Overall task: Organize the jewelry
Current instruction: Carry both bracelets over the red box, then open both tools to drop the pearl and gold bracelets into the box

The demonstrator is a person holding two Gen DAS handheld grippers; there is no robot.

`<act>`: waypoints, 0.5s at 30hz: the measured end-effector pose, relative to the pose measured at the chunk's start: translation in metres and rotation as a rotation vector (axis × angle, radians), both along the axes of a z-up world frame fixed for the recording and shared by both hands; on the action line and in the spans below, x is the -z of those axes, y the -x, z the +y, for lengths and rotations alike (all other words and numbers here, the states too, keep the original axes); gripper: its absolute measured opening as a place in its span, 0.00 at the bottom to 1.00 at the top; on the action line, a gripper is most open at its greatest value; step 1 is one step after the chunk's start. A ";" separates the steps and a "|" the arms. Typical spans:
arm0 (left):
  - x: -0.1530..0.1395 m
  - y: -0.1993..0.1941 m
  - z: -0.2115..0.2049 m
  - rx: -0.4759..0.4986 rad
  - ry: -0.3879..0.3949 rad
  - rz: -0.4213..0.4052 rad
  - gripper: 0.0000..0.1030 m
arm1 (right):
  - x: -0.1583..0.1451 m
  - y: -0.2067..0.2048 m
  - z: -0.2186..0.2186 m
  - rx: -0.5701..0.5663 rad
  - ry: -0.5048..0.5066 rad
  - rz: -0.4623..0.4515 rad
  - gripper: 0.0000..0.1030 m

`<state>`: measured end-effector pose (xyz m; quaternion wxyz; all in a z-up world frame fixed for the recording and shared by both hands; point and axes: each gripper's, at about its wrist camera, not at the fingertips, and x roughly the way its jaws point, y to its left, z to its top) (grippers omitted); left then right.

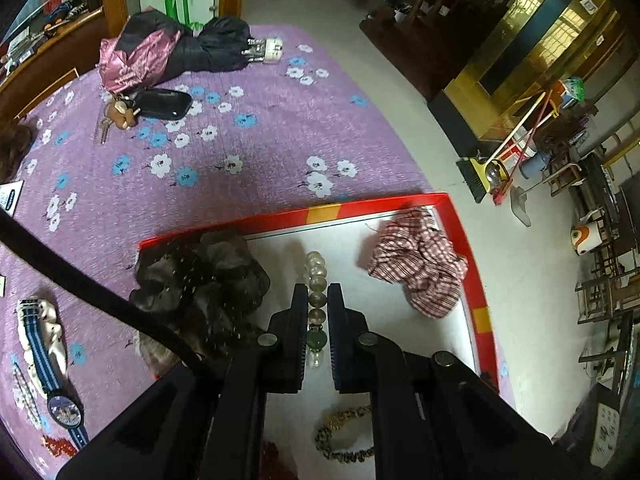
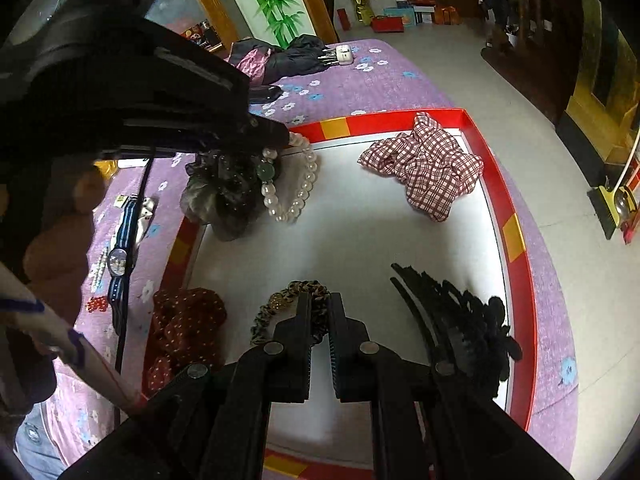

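Left gripper (image 1: 318, 296) clamped on pearl bracelet (image 2: 296, 184), loop dangling straight below the tips over the red-rimmed tray (image 2: 516, 280), touching the dark gauzy scrunchie (image 2: 224, 196) beside. Right gripper (image 2: 320, 304) nipping the leopard-print scrunchie (image 2: 280, 300) at its tips.

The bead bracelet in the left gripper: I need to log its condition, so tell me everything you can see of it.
The bead bracelet is a loop of round, glossy, pearly-white beads, glass or stone by the look, with one larger green bead. It hangs from the left gripper, whose jaws are shut on the strand near the green bead. It dangles over the white floor of the red-rimmed tray, beside the dark grey scrunchie. Whether its lowest beads touch the tray cannot be told.
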<state>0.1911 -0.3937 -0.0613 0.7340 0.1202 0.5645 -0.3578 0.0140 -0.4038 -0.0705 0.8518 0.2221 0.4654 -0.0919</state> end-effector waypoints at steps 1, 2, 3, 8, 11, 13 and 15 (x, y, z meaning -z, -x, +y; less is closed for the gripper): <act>0.002 -0.002 -0.001 -0.002 -0.002 0.003 0.08 | 0.001 -0.001 -0.001 0.003 -0.001 0.002 0.07; 0.006 -0.003 -0.003 -0.005 -0.008 0.004 0.08 | 0.002 -0.002 -0.002 0.005 -0.002 0.005 0.07; 0.007 -0.004 -0.004 -0.005 -0.011 0.005 0.08 | 0.003 -0.003 -0.002 0.008 -0.003 0.008 0.07; 0.016 -0.006 -0.007 -0.007 -0.021 0.013 0.09 | 0.006 -0.004 -0.003 0.014 -0.002 0.017 0.08; 0.015 -0.007 -0.005 -0.018 -0.018 0.014 0.09 | 0.006 -0.004 -0.002 0.014 0.002 0.017 0.08; 0.013 -0.008 -0.003 -0.023 -0.013 0.012 0.09 | 0.004 -0.003 -0.002 0.017 0.005 0.012 0.10; 0.010 -0.008 -0.002 -0.022 -0.008 0.013 0.09 | 0.003 -0.001 -0.002 0.024 0.008 0.010 0.10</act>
